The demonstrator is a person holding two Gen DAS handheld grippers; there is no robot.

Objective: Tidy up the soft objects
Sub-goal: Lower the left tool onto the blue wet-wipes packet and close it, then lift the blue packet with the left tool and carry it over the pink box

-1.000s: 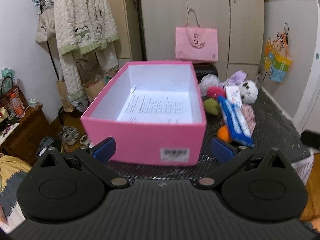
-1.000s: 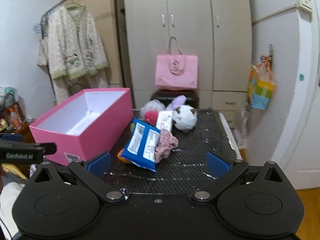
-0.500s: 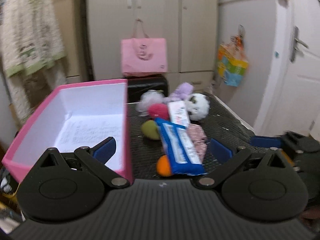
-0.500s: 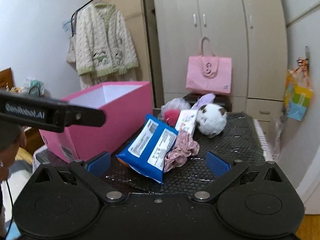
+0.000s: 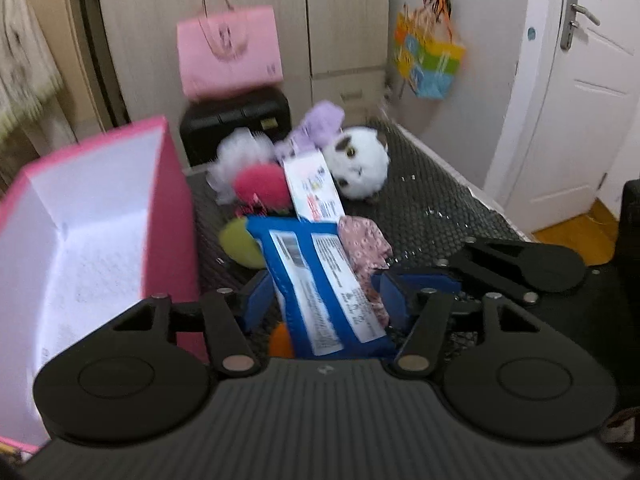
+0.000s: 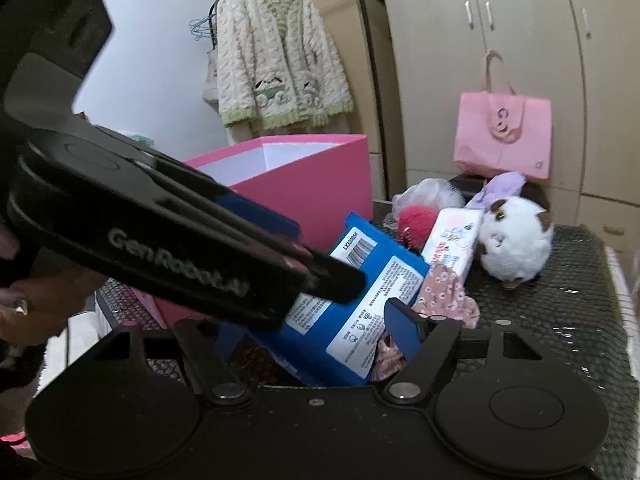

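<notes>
L claw (image 5: 324, 300) closing, blue pack (image 5: 320, 280) between | R claw (image 6: 320, 328) closing, same pack | 1 pink box (image 5: 172, 208)

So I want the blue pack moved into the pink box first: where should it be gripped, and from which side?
Grip the blue pack across its narrow width near the end closest to the cameras, coming in along its length. It is a long, flattish pack lying tilted on top of the pile, so its long edges are exposed there.
</notes>
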